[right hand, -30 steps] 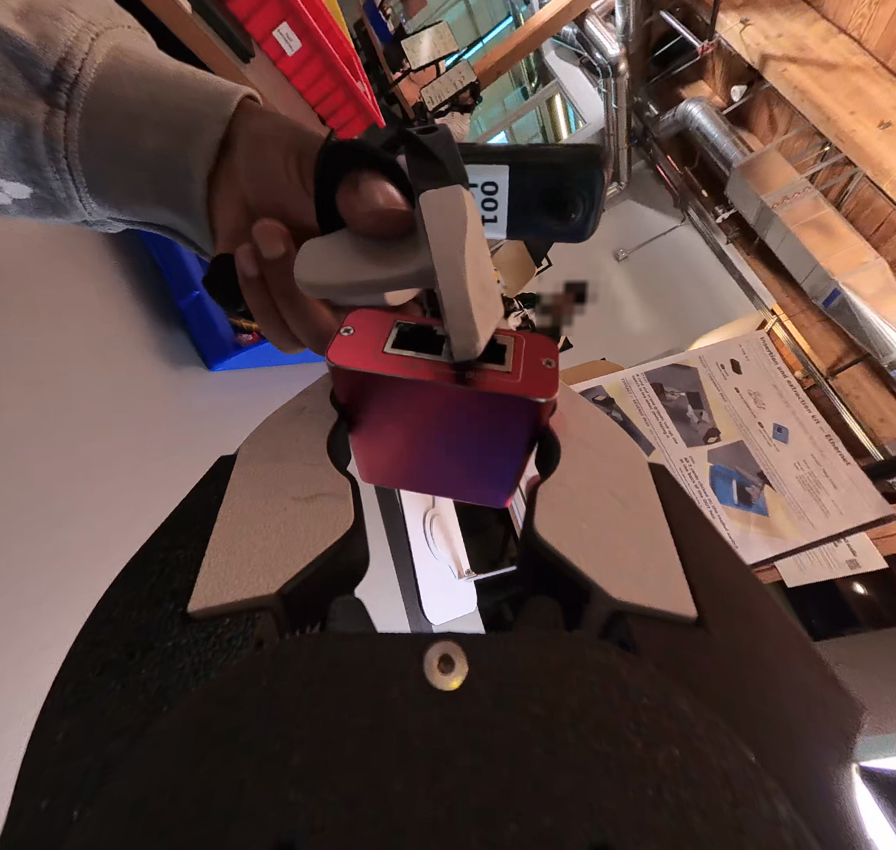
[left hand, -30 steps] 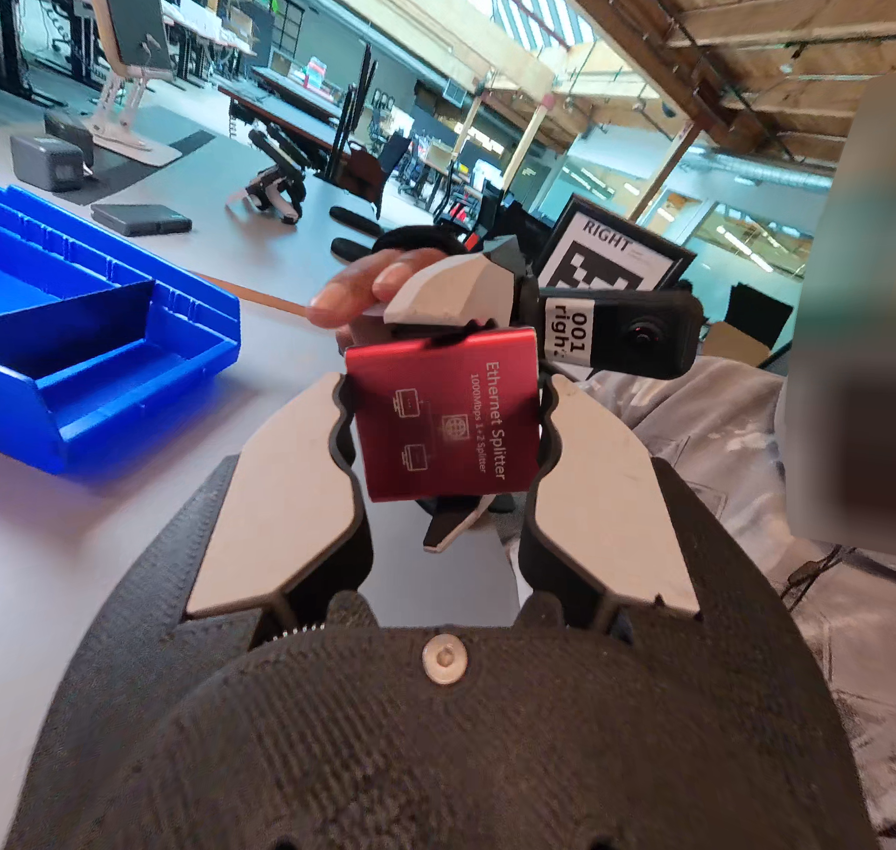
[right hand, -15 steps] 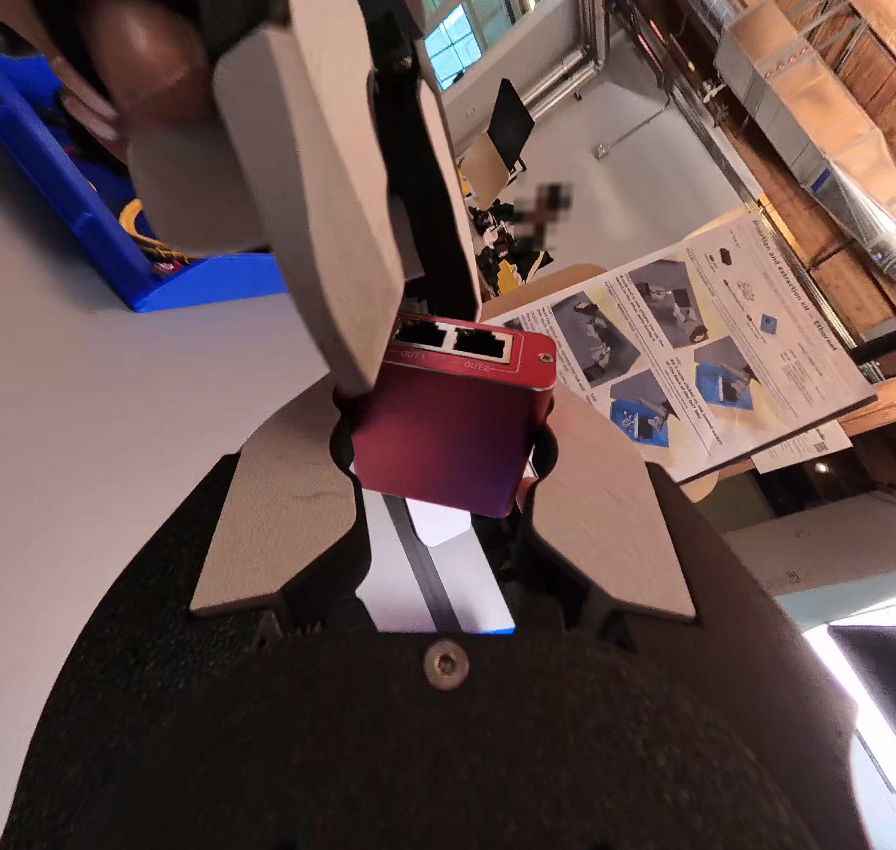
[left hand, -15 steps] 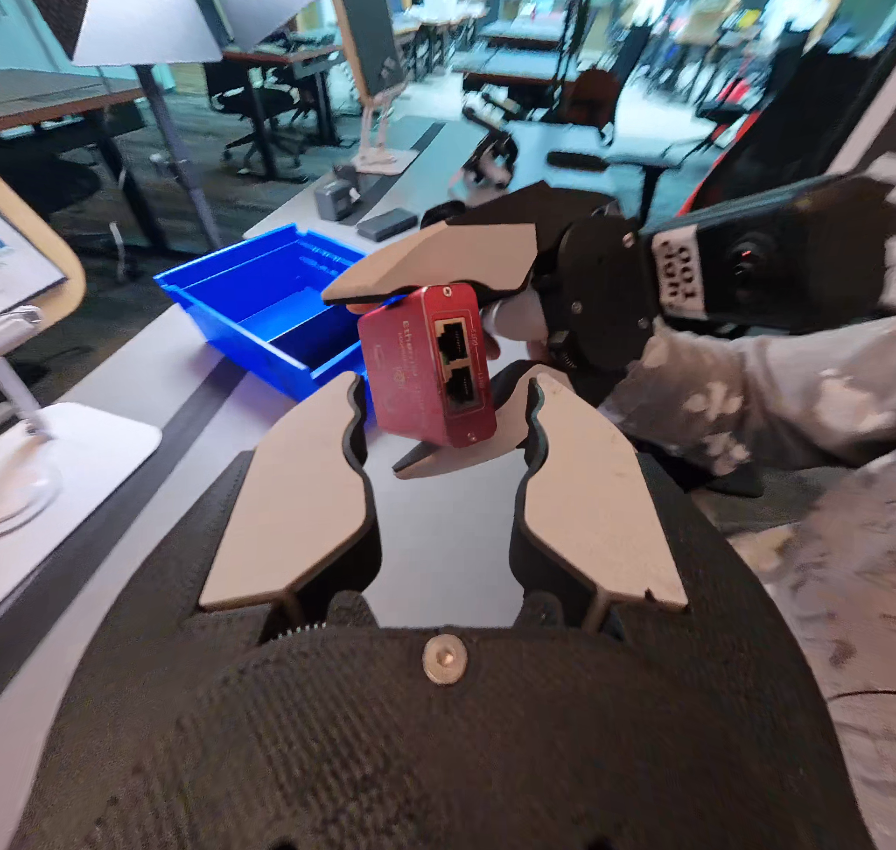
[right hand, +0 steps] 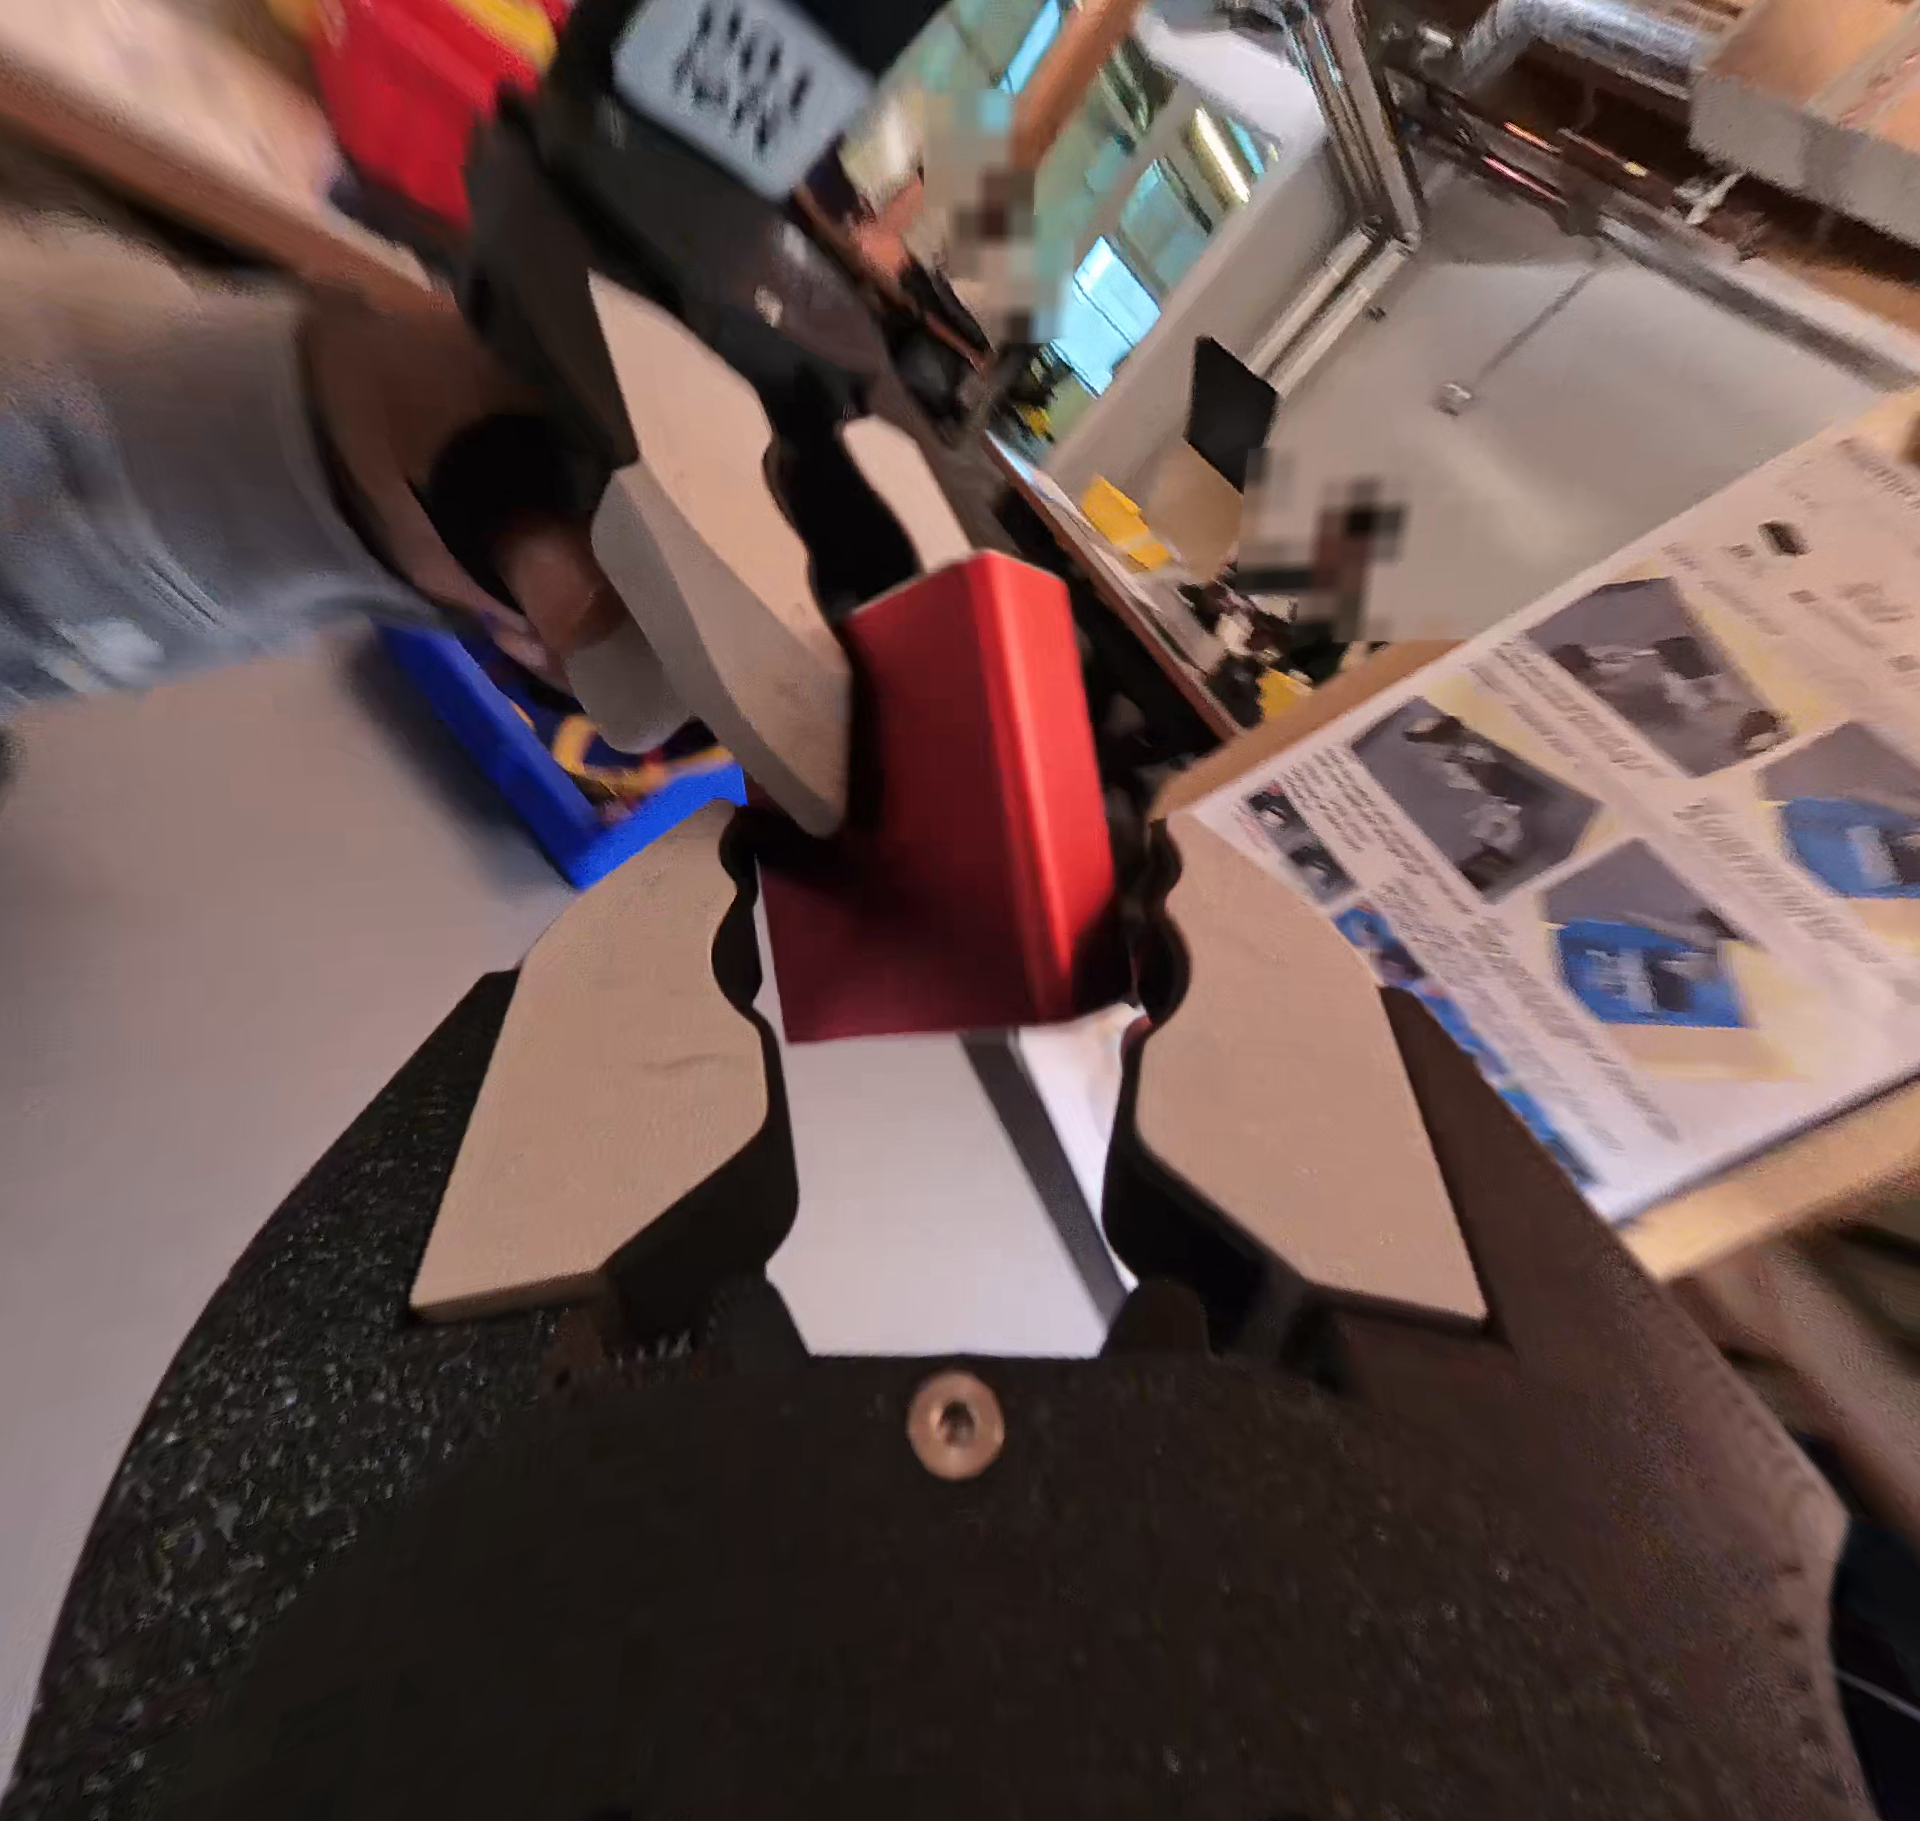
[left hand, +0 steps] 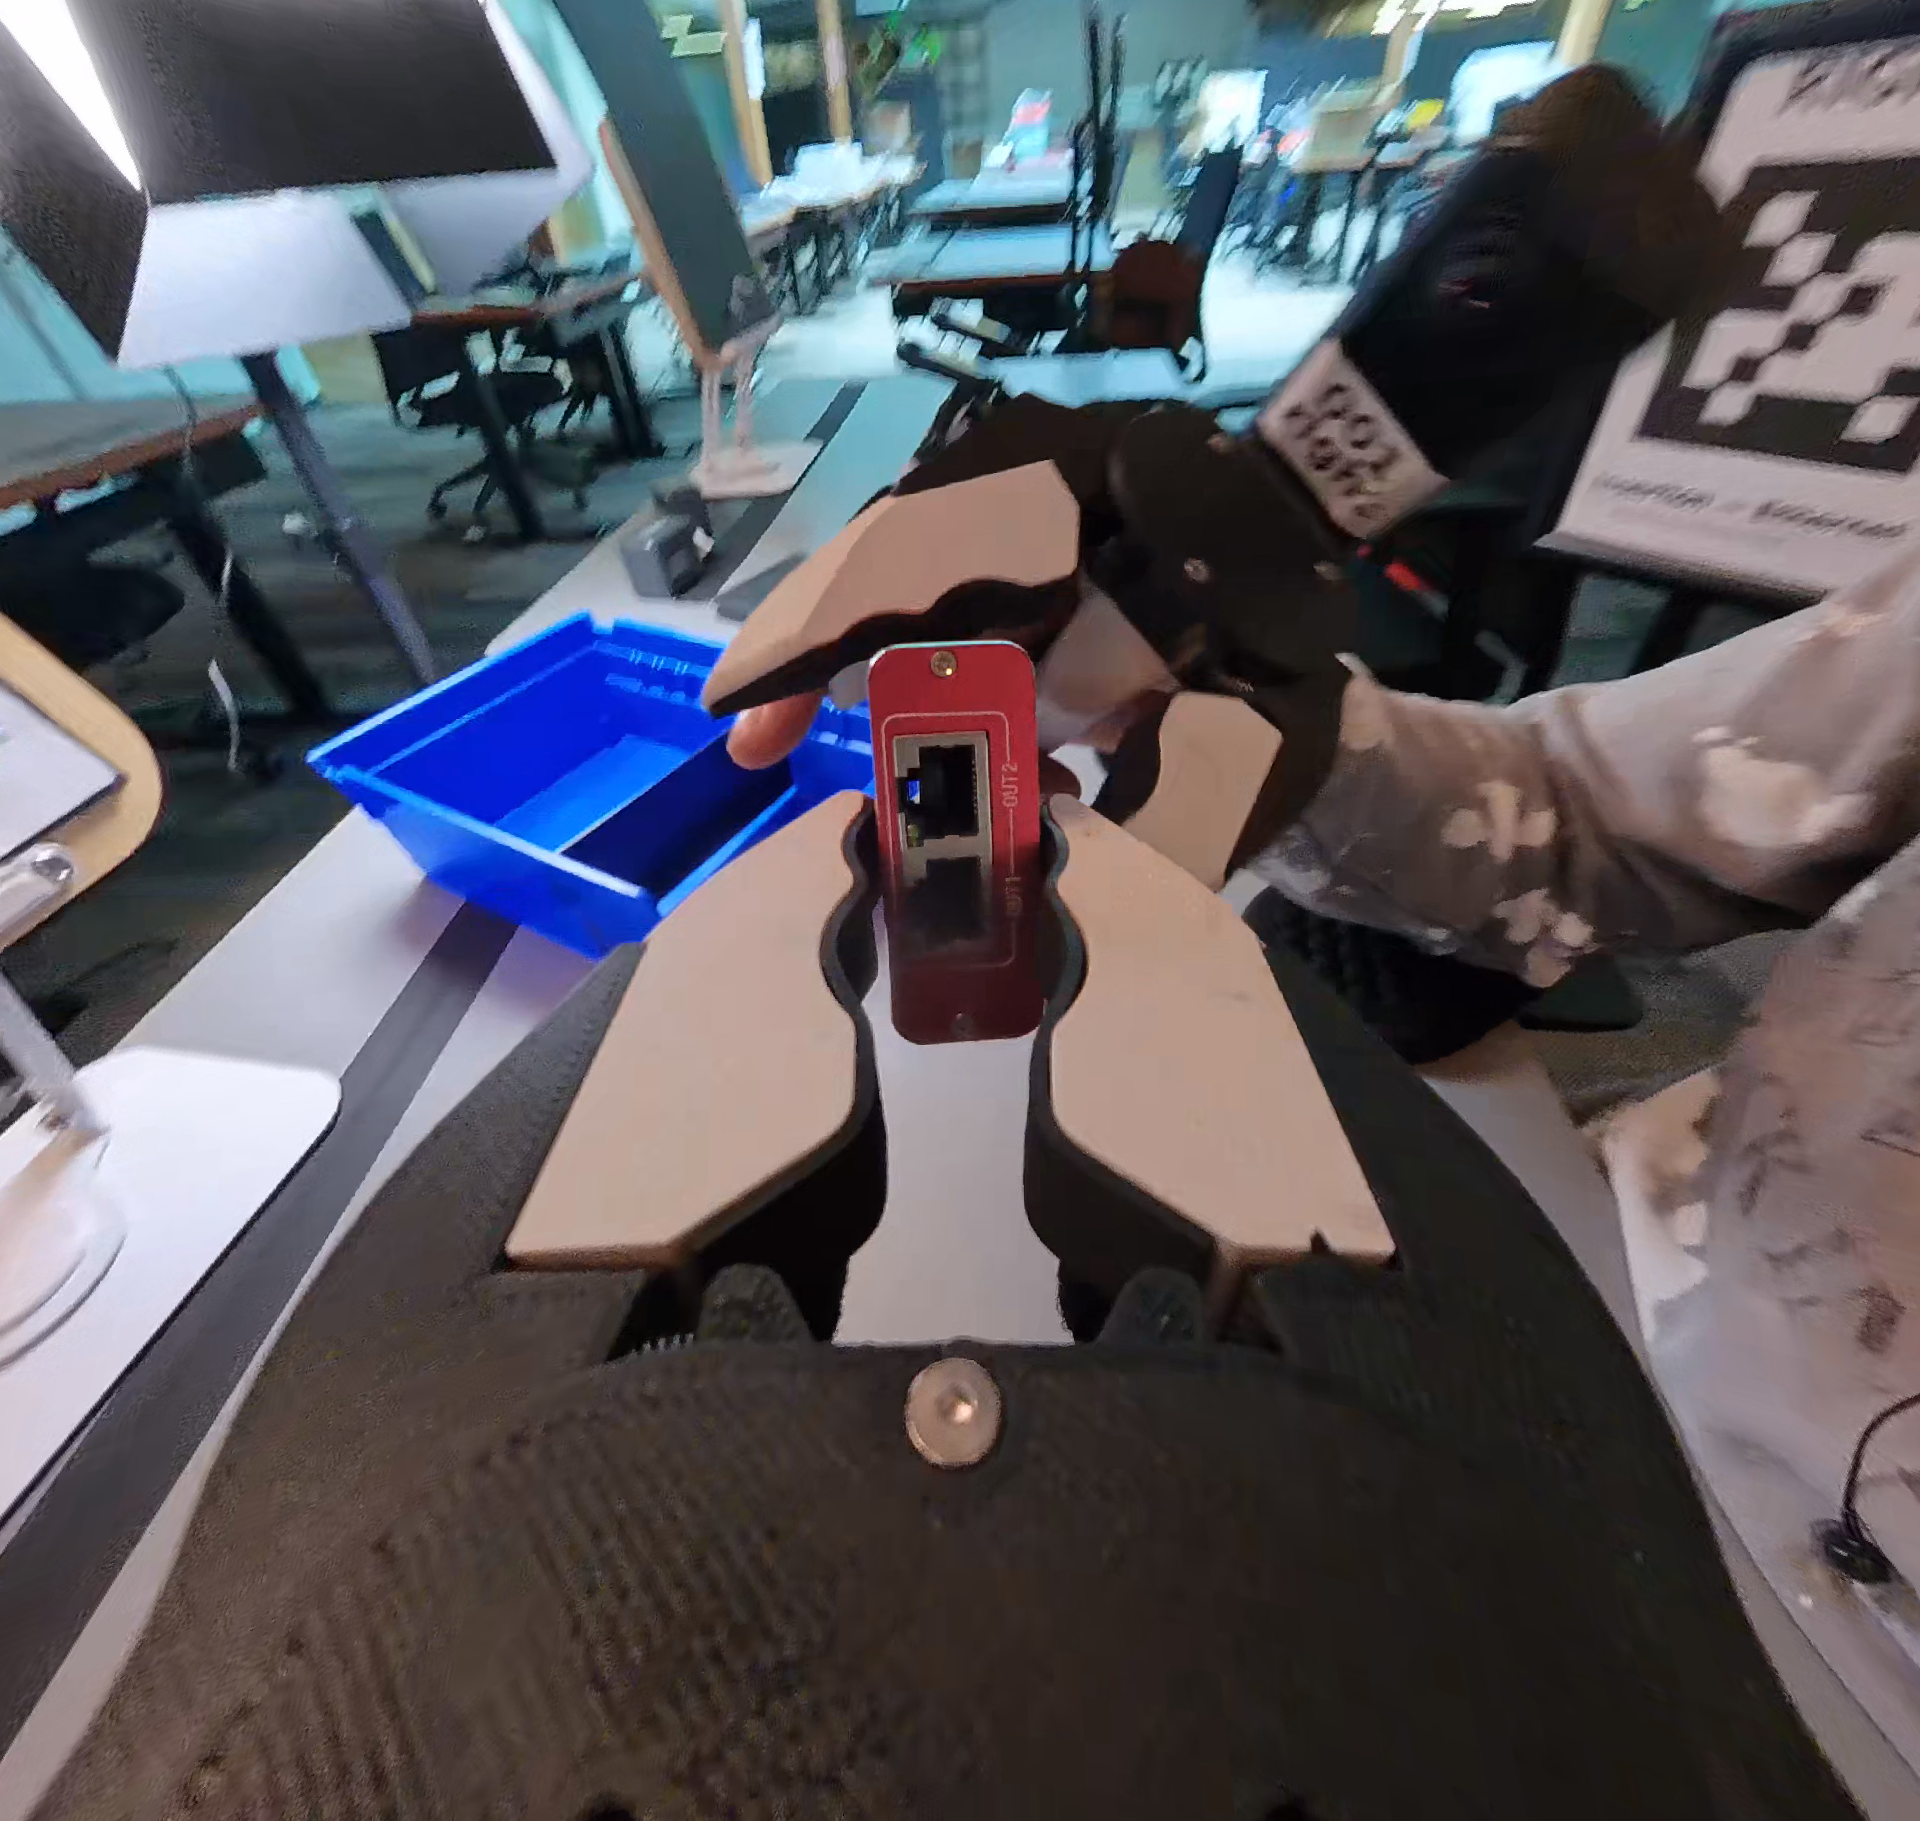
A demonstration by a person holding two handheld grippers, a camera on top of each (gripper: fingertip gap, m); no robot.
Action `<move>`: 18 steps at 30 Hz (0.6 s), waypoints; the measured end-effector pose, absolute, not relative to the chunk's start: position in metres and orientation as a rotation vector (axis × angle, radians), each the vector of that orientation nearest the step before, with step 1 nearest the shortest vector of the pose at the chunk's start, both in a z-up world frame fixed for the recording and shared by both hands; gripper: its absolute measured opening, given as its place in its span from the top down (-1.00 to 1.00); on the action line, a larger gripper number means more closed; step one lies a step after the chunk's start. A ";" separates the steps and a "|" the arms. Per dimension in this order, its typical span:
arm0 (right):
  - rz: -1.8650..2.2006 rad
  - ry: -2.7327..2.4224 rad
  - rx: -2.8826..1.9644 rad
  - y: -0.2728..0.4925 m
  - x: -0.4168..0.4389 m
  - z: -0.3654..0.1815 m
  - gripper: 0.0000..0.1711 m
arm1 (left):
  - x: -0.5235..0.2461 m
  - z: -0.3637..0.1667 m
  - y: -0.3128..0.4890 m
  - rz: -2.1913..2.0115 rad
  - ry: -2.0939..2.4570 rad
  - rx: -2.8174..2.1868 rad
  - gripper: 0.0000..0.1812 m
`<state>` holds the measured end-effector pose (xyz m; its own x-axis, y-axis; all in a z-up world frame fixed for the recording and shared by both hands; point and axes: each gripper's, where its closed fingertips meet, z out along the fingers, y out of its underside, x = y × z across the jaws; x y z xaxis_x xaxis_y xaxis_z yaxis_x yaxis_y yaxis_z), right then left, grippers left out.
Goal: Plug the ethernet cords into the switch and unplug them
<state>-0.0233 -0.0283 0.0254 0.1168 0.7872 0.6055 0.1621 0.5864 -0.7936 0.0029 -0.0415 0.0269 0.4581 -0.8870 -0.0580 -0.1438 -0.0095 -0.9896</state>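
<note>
A small red metal switch (left hand: 961,940) is held in the air between both grippers. My left gripper (left hand: 956,826) is shut on its narrow sides. Its port face is towards the left wrist camera, with two empty ports stacked one above the other. My right gripper (right hand: 940,846) has its jaws against both sides of the switch's (right hand: 987,784) other end and looks shut on it. In the left wrist view, its fingers (left hand: 904,566) show behind the switch. The left gripper's fingers (right hand: 717,608) show on the far part in the right wrist view. No cord is plugged in.
An open blue bin (left hand: 520,857) sits on the grey table (left hand: 312,950) ahead on the left. In the right wrist view the bin (right hand: 499,732) holds coloured cords. A printed poster board (right hand: 1610,836) stands on the right. A white stand base (left hand: 187,1148) is at the left edge.
The left gripper let go of the switch's wide faces, swung round to the port end and shut on its narrow sides. The right gripper kept holding it and turned.
</note>
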 end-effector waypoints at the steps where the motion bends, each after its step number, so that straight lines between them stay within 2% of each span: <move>1: 0.683 -1.388 -0.883 -0.033 -0.019 0.033 0.19 | 0.000 0.033 -0.046 -0.798 0.955 -1.441 0.70; 4: 1.045 -1.327 -0.876 -0.047 -0.004 0.055 0.25 | -0.005 0.055 -0.067 -0.925 0.976 -1.251 0.68; 8: 1.313 -1.354 -0.801 -0.074 0.002 0.064 0.38 | 0.002 0.070 -0.086 -0.993 1.002 -1.105 0.70; 11: 1.373 -1.362 -0.744 -0.091 0.001 0.067 0.67 | 0.009 0.067 -0.091 -1.013 1.032 -1.072 0.70; 18: 1.327 -1.392 -0.745 -0.091 0.002 0.065 0.69 | 0.010 0.065 -0.093 -1.002 1.050 -1.083 0.70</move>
